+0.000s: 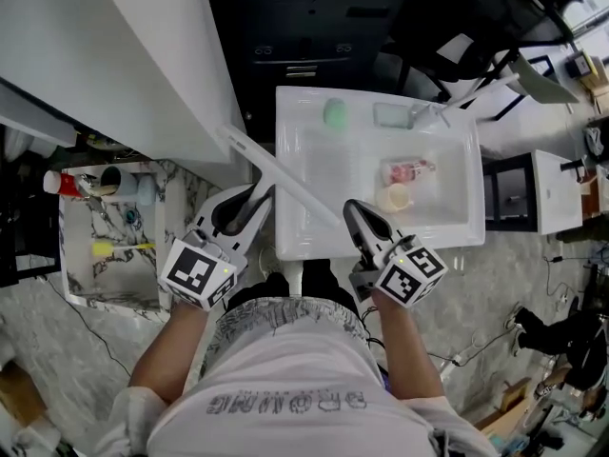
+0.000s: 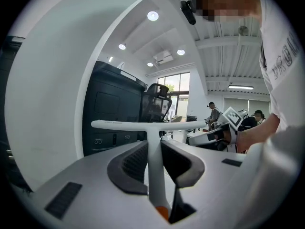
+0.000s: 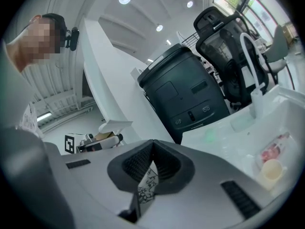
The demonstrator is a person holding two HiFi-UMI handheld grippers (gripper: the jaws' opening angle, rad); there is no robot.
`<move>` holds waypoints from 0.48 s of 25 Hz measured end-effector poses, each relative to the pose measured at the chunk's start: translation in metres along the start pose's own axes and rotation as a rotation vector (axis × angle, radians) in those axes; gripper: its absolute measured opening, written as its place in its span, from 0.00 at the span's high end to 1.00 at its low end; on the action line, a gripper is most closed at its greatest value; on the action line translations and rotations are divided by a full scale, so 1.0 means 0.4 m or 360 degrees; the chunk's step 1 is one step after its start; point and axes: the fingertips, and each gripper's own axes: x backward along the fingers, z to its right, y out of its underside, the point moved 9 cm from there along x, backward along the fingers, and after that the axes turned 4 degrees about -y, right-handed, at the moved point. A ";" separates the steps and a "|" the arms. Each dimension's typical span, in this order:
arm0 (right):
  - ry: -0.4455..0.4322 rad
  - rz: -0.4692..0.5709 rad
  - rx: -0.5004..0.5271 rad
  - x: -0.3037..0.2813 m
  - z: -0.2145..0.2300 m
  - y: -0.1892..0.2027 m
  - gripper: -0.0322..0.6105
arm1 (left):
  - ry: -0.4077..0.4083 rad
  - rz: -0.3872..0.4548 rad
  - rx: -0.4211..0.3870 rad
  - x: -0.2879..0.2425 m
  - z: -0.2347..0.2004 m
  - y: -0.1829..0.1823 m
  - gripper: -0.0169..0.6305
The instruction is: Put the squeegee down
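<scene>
Left gripper (image 1: pixel 255 196) (image 2: pixel 153 145) has the squeegee (image 1: pixel 285 181) (image 2: pixel 151 166), its jaws partway closed and pinched on the white handle, which runs straight up between the ribbed pads with an orange end showing at the base. The long white blade sits crosswise at the top of the handle, well clear of the jaws. From the head view, the squeegee is at the near-left corner of the white sink (image 1: pixel 295 103), its blade slanting across the sink's left rim: one end is out past the rim on the left and the other is over the near-left part of the basin. Whether the blade touches the rim, I cannot tell from above. Right gripper (image 1: pixel 354 209) (image 3: pixel 152 146) is at the sink's near edge, just right of the blade's inner end. Its jaws are closed, tip against tip, with nothing gripped, only speckled floor visible through the slit behind the tips. Inside the sink there is a cream cup (image 1: pixel 394 198) (image 3: pixel 272 170) near the middle, with a pink-and-red packet (image 1: pixel 407 169) (image 3: pixel 272 150) just beyond it. On the sink's far ledge sit a green lump (image 1: pixel 335 112) and a pale green block (image 1: pixel 390 114), and the faucet (image 1: pixel 430 114) is right of the block. A black cabinet (image 1: pixel 314 27) (image 3: pixel 183 94) stands beyond the sink's far edge. Left of the sink are a big white panel (image 1: pixel 114 55) and a marble shelf (image 1: pixel 81 284) carrying small items.
</scene>
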 end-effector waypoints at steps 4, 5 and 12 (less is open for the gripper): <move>-0.0030 -0.0024 -0.0014 -0.013 0.053 -0.026 0.94 | -0.0044 -0.0032 0.0013 -0.046 0.000 0.009 0.82; -0.0035 -0.0030 -0.0018 -0.016 0.068 -0.033 0.94 | -0.0056 -0.0044 0.0018 -0.060 -0.001 0.012 0.82; -0.0067 -0.0105 -0.0054 -0.039 0.195 -0.094 0.94 | -0.0140 -0.0131 0.0084 -0.167 -0.002 0.051 0.82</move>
